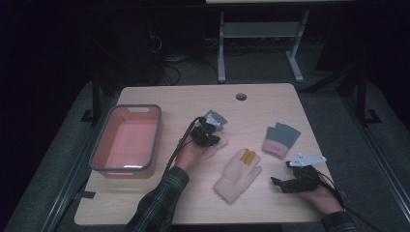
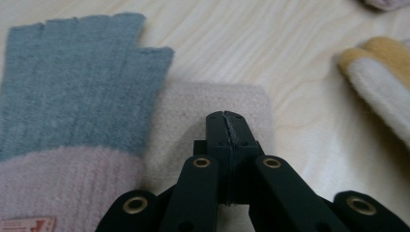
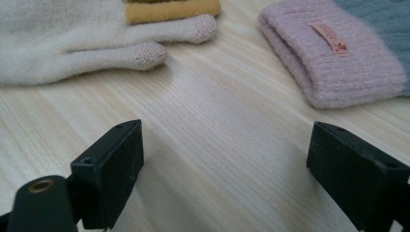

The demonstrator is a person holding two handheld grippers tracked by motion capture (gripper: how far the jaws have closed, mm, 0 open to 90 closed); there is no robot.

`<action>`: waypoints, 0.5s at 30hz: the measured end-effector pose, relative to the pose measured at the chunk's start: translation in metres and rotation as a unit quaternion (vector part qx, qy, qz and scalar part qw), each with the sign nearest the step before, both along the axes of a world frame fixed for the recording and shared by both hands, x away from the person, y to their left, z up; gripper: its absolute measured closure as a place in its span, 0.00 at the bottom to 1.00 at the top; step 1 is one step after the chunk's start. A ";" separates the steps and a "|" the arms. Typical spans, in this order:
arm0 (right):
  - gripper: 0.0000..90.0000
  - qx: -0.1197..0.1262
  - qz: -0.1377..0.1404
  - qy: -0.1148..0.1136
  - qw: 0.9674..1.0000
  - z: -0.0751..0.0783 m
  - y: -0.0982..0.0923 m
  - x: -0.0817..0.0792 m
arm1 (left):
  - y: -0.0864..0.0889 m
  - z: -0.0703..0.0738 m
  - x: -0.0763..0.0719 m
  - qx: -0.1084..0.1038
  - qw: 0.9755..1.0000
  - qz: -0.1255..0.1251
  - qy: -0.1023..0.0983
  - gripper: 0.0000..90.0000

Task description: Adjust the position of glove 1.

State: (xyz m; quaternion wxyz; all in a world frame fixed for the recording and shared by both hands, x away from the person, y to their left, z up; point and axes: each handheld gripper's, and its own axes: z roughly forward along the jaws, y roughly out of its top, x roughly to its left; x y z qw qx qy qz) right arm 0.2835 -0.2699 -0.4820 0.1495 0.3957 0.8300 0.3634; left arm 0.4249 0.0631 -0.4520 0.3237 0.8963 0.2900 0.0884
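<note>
Left gripper [image 2: 226,126] jaws were clamped together on beige cloth [image 2: 212,104] beside a grey-pink fingerless glove [image 2: 72,106]; right gripper [image 3: 227,169] jaws gaped over bare table [image 3: 217,121].

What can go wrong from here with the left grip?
1. The left gripper is shut right at the beige glove's edge. Whether it pinches any fabric is unclear, so a lift may come up empty or slip.
2. The grey glove seems to overlap the beige one, so pulling could drag both.
3. The bin lies to the left, and a thin pinch may let go on the way.
</note>
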 end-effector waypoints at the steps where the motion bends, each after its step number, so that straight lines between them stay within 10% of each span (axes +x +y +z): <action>1: 0.14 0.000 0.000 0.000 1.000 0.000 0.000 0.000 | 0.000 0.000 -0.002 -0.002 1.000 -0.003 0.004 1.00; 15: 0.14 0.000 0.000 0.000 1.000 0.000 0.000 0.000 | 0.002 0.001 -0.035 -0.020 0.998 -0.042 0.032 1.00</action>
